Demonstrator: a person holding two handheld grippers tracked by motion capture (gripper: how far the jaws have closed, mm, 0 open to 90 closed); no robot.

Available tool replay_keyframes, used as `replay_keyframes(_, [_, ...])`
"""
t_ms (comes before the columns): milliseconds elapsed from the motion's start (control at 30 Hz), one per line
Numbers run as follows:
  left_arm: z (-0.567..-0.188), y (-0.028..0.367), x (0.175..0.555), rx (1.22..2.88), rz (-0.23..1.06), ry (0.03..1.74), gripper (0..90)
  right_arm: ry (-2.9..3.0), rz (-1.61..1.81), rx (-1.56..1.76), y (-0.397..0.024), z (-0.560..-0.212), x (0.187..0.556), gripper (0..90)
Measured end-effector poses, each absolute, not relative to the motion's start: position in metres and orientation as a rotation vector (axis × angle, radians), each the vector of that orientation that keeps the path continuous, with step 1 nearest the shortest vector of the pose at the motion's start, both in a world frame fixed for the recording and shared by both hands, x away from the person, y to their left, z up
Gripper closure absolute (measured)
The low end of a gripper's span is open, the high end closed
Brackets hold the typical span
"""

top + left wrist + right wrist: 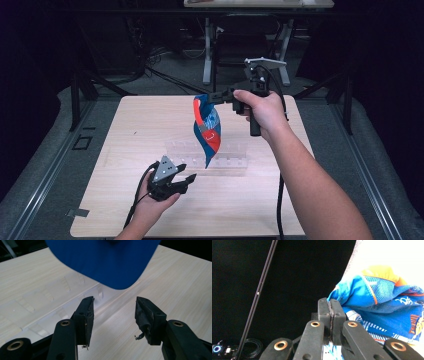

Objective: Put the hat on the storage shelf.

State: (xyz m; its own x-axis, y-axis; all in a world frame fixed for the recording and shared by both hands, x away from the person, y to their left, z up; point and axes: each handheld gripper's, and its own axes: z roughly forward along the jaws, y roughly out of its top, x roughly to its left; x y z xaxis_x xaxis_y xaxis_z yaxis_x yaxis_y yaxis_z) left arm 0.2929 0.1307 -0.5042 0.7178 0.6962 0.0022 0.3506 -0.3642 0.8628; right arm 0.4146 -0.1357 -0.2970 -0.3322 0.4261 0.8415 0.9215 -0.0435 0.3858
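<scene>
A blue and orange snack bag (207,131) hangs in the air over the middle of the table, pinched at its top edge by my right gripper (214,96), which is shut on it. In the right gripper view the jaws (330,303) meet on the bag's thin edge, and the crumpled bag (387,307) bulges to their right. My left gripper (189,180) is lower and nearer the table's front, open and holding nothing. In the left gripper view the bag's blue bottom (105,262) hangs just ahead of and above the open jaws (115,312), apart from them.
A clear plastic rack (231,150) with small slots lies on the light wooden table (125,130) directly under the bag; it also shows in the left gripper view as the rack (62,302). Dark floor, cables and table legs lie beyond the far edge.
</scene>
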Motion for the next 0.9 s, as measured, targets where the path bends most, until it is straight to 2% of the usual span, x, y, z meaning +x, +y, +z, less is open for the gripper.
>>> replay_keyframes(467, [-0.495, 0.113, 0.302, 1.967, 0.469, 0.799, 51.1, -1.774, -1.362, -1.463, -0.139, -0.302, 0.419, 89.6])
replay_keyframes(667, [-0.492, 0.094, 0.306, 1.959, 0.512, 0.788, 51.9, -1.776, -1.351, -1.467, -0.14, -0.306, 0.417, 89.6])
replay_keyframes(767, [-0.491, 0.086, 0.308, 1.953, 0.526, 0.785, 53.0, -1.778, -1.346, -1.465, -0.14, -0.307, 0.417, 89.5])
replay_keyframes(900, [-0.493, 0.08, 0.309, 1.946, 0.554, 0.788, 59.1, -1.775, -1.346, -1.472, -0.14, -0.309, 0.416, 89.6])
